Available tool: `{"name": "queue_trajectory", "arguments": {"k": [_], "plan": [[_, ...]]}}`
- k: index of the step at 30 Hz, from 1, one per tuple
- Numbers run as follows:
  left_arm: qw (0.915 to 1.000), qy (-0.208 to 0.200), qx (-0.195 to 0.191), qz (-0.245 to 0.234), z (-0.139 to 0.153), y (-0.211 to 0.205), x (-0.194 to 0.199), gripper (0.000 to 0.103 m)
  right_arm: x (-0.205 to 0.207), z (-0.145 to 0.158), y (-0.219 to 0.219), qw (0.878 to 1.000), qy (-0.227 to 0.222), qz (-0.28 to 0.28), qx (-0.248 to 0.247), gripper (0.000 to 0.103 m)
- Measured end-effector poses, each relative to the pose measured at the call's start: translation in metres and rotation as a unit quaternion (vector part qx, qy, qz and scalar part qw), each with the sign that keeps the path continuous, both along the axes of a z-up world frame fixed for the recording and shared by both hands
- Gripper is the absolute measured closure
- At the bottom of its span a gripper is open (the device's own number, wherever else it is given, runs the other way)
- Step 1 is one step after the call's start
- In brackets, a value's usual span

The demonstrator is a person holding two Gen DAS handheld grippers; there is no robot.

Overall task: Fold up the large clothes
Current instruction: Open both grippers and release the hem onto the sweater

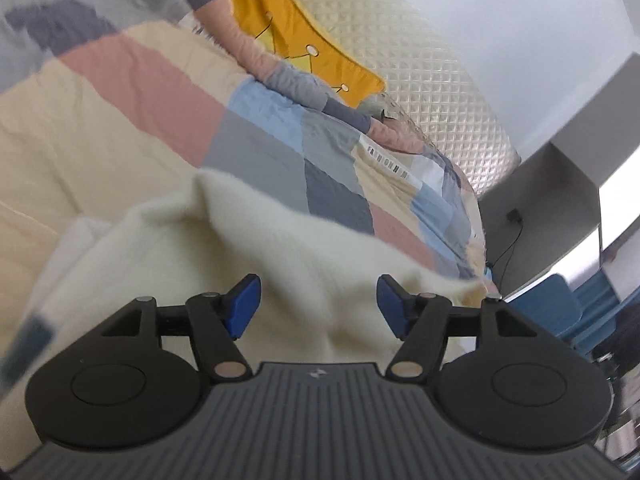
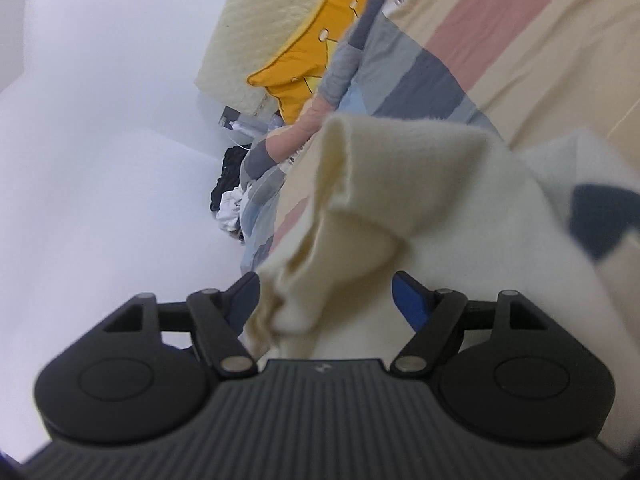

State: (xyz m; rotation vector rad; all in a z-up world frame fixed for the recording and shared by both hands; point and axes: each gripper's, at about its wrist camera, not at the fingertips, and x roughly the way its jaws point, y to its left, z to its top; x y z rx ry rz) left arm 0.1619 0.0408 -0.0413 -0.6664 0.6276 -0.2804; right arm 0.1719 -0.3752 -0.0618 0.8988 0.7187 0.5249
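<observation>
The cream garment [image 1: 304, 256] lies on the patchwork quilt [image 1: 168, 92], directly ahead of both grippers. The left gripper [image 1: 318, 306] and right gripper [image 2: 326, 302] have wide-open jaws, cloth between the fingers but not pinched. The right looks nearer to a bunched edge.

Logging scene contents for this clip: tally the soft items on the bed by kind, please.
Cream garment: 1
Patchwork quilt: 1
Yellow crown cushion: 1
Total: 3
</observation>
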Motion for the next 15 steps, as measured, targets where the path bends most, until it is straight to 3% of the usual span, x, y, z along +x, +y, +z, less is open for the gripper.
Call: {"name": "queue_trajectory", "arguments": {"k": [6, 10, 12, 15], "plan": [[0.9983, -0.006, 0.053, 0.024, 0.013, -0.006, -0.030, 0.034, -0.028, 0.015, -0.003, 0.998, -0.024, -0.014, -0.058, 0.027], [0.9849, 0.015, 0.162, 0.058, 0.012, -0.017, -0.036, 0.034, -0.027, 0.019, -0.004, 0.989, -0.026, -0.047, -0.139, 0.027], [0.9831, 0.027, 0.167, 0.070, 0.005, -0.015, -0.031, 0.034, -0.023, 0.016, -0.003, 0.983, -0.021, -0.056, -0.176, 0.027], [0.9806, 0.054, 0.171, 0.079, -0.005, -0.008, -0.022, 0.034, -0.019, 0.012, -0.001, 0.981, -0.027, -0.048, -0.188, 0.027]]}}
